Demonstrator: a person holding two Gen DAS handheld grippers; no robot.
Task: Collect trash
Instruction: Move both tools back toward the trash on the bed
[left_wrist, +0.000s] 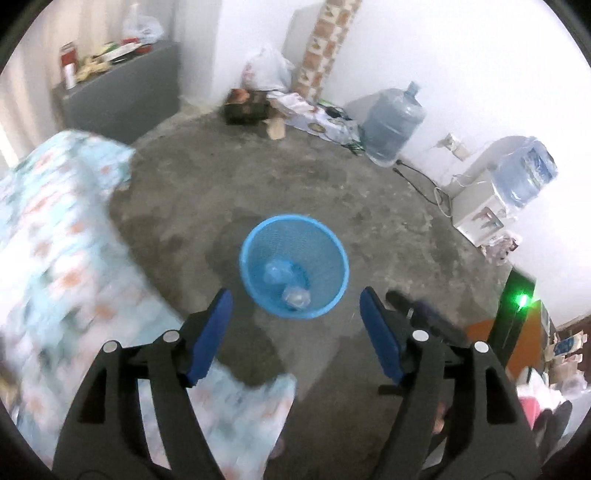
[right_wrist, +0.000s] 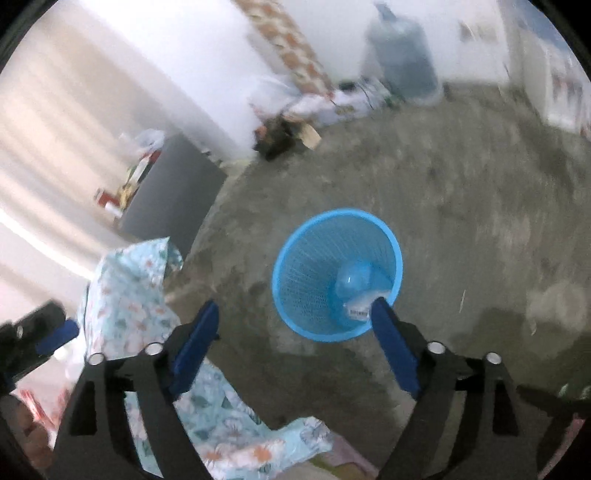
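A blue mesh basket (left_wrist: 317, 251) (right_wrist: 306, 273) stands on the concrete floor, below and ahead of both grippers. Crumpled clear plastic (left_wrist: 277, 271) (right_wrist: 351, 282) lies at its bottom, with a second clear piece (left_wrist: 296, 297) beside it and a labelled scrap (right_wrist: 358, 310) near the wall. My left gripper (left_wrist: 295, 295) is open above the basket with nothing between its blue pads. My right gripper (right_wrist: 294, 304) is open wide and empty too, its right fingertip over the basket's rim. Each gripper shows blurred at the edge of the other's view.
A bed with a floral sheet (left_wrist: 55, 240) (right_wrist: 129, 288) fills the left side. A grey cabinet (left_wrist: 122, 96) with clutter stands at the back left. Bags and boxes (left_wrist: 258, 103), a water jug (left_wrist: 393, 122), a dispenser (left_wrist: 480, 214) and a floor cable (left_wrist: 417, 177) line the walls.
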